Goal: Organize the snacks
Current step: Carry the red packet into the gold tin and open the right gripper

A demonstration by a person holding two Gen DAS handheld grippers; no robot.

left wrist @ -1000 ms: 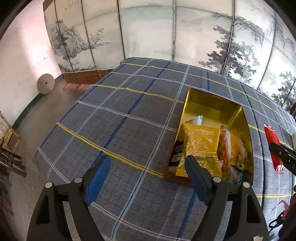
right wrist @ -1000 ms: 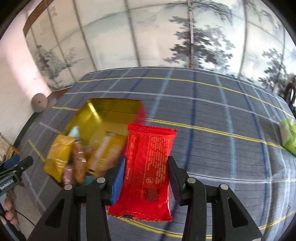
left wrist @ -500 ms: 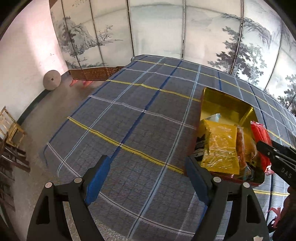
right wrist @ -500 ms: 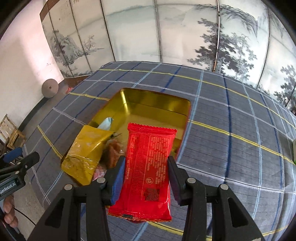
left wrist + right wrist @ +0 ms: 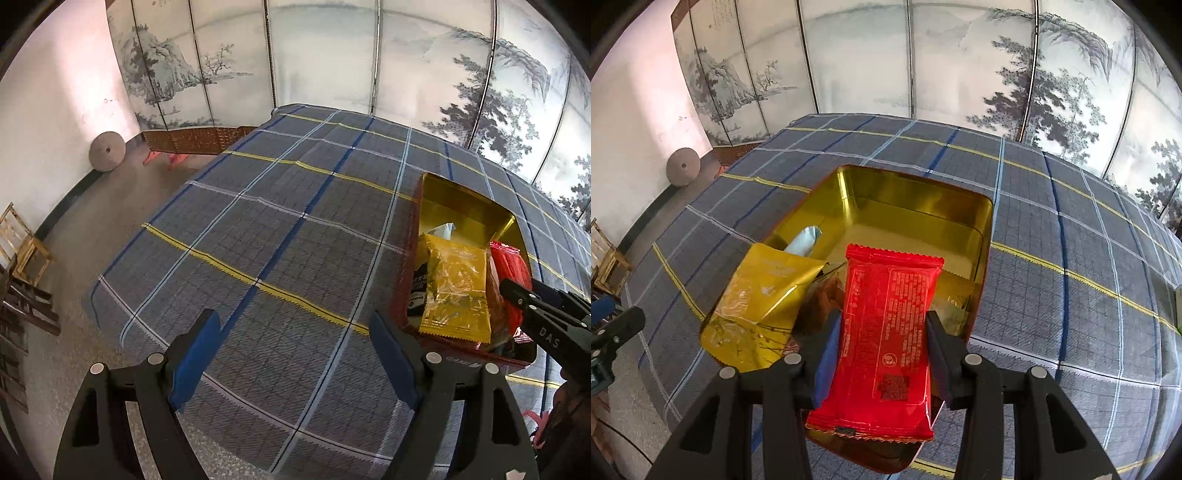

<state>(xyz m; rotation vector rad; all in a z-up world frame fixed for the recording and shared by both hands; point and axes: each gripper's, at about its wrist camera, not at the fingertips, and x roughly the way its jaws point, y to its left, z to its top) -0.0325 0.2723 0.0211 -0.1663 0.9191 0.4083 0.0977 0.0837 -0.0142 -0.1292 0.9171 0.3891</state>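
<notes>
Right wrist: right claw (image 5: 882,334) clenched on red packet (image 5: 886,332), its small print unreadable, above gold tin (image 5: 916,192); yellow packet (image 5: 761,306) leans inside. Left wrist: left claw (image 5: 295,354) spread wide over bench (image 5: 258,221), gripping nothing; "DAS" readable on the right claw.

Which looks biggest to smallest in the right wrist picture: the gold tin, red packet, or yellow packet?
1. gold tin
2 and 3. red packet and yellow packet: unsure, since the red one sits closest to the camera.
</notes>
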